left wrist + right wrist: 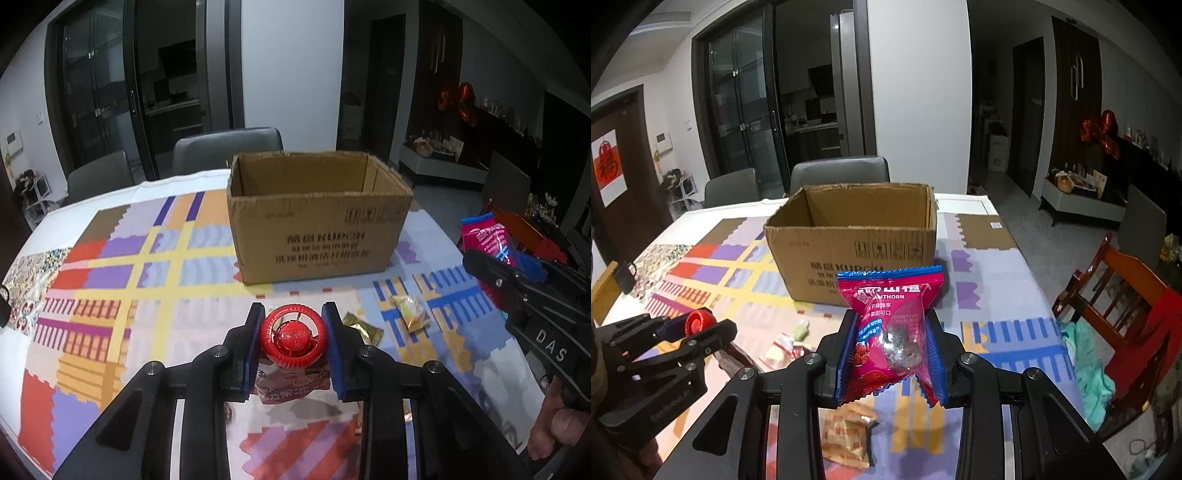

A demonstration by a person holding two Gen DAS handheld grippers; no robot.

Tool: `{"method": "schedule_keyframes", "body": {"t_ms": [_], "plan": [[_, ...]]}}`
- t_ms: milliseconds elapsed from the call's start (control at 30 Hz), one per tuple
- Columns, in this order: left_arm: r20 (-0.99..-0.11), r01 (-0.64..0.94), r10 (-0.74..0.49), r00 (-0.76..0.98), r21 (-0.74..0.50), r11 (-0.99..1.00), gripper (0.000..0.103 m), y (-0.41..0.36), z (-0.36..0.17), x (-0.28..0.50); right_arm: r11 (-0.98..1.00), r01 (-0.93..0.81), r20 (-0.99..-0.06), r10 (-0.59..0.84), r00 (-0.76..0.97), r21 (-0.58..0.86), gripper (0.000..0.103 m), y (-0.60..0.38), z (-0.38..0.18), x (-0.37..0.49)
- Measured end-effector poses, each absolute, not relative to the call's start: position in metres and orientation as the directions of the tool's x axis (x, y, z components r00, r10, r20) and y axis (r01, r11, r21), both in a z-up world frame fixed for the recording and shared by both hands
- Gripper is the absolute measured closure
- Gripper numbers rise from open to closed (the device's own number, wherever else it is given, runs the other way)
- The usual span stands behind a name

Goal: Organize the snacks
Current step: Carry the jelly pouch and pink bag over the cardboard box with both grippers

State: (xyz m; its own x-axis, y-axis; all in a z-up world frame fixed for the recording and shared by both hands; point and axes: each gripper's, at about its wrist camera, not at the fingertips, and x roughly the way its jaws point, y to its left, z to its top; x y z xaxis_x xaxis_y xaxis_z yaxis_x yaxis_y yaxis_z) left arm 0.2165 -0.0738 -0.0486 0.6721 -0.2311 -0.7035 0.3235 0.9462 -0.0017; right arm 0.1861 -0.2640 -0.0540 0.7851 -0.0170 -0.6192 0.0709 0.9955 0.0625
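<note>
An open cardboard box (317, 229) stands on the patterned tablecloth ahead of both grippers; its inside looks empty in the right wrist view (857, 236). My left gripper (293, 341) is shut on the red round cap (293, 339) of a snack pouch that hangs below it, lifted off the table. My right gripper (892, 350) is shut on a pink hawthorn snack packet (892, 328), held upright above the table. The pink packet (487, 238) and right gripper show at the right edge of the left wrist view. The left gripper with the red cap (698, 321) shows at the left of the right wrist view.
Small wrapped snacks lie on the cloth: a yellow one (410, 310), a gold one (364, 328), an orange-printed pack (846, 435) and pale ones (783, 347). Grey chairs (838, 171) stand behind the table. A wooden chair (1123, 295) with clothes stands to the right.
</note>
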Motion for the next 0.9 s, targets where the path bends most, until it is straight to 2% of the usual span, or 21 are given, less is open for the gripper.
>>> {"method": "schedule_keyframes", "body": {"t_ms": [900], "plan": [[-0.629, 0.337, -0.257, 0.734, 0.01, 0.941, 0.072, -0.089, 0.026, 0.28, 0.998, 0.036, -0.539, -0.007, 0.842, 0.043, 0.067, -0.275, 0.003, 0.248]]}}
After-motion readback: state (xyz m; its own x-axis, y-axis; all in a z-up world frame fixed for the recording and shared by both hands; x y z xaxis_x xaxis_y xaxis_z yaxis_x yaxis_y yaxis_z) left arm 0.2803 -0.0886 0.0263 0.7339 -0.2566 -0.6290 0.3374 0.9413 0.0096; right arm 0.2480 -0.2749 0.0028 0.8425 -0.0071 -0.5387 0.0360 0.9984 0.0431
